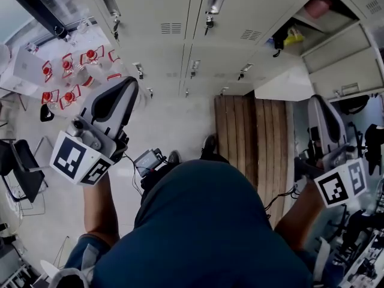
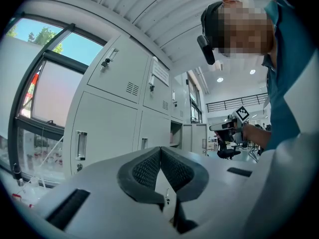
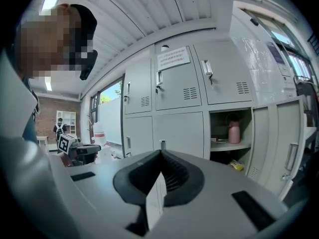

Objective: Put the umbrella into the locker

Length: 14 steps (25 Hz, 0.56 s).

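Both grippers are held level in front of a wall of grey lockers (image 1: 180, 35). My left gripper (image 1: 123, 90) is shut with nothing between its pads (image 2: 149, 168). My right gripper (image 1: 319, 105) is also shut and empty, its tips (image 3: 160, 154) pointing at the lockers just left of an open locker (image 3: 232, 133). In that locker a pink bottle (image 3: 233, 132) stands on the shelf, and a yellow item (image 3: 236, 166) lies below it. From the head view the open compartment (image 1: 306, 23) is at the upper right. I cannot make out an umbrella in any view.
The open locker's door (image 3: 279, 143) stands out to the right. A wooden slatted bench (image 1: 249, 131) lies on the floor before the lockers. At the left are a table with red-capped bottles (image 1: 66, 71) and a black chair (image 1: 21, 170). Cluttered equipment (image 1: 360, 233) sits at the right.
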Tool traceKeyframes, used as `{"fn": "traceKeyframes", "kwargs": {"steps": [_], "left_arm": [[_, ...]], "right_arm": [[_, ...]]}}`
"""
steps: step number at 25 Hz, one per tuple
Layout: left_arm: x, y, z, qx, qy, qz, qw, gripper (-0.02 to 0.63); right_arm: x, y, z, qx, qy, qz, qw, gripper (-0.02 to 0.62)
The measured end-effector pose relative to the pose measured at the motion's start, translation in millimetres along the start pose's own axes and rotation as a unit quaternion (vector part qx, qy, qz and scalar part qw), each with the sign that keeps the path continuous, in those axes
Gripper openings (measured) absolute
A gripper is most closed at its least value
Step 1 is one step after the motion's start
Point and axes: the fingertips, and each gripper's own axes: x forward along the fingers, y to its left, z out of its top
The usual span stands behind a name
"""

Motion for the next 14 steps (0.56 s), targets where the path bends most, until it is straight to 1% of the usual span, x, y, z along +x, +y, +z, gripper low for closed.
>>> {"fn": "traceKeyframes", "kwargs": {"steps": [6,14], "left_arm": [[-7,-6,1,-0.002,-0.005,-0.01,0.9999,0.018],[-14,-9,-4,-0.008,-0.004,-0.018,0.9998,0.018]], "right_arm": [[-13,3,-3,0.005,0.001,-0.015,1.0,0.037],[-17,11,-8,0.008,0.004,-0.021,1.0,0.037]]}}
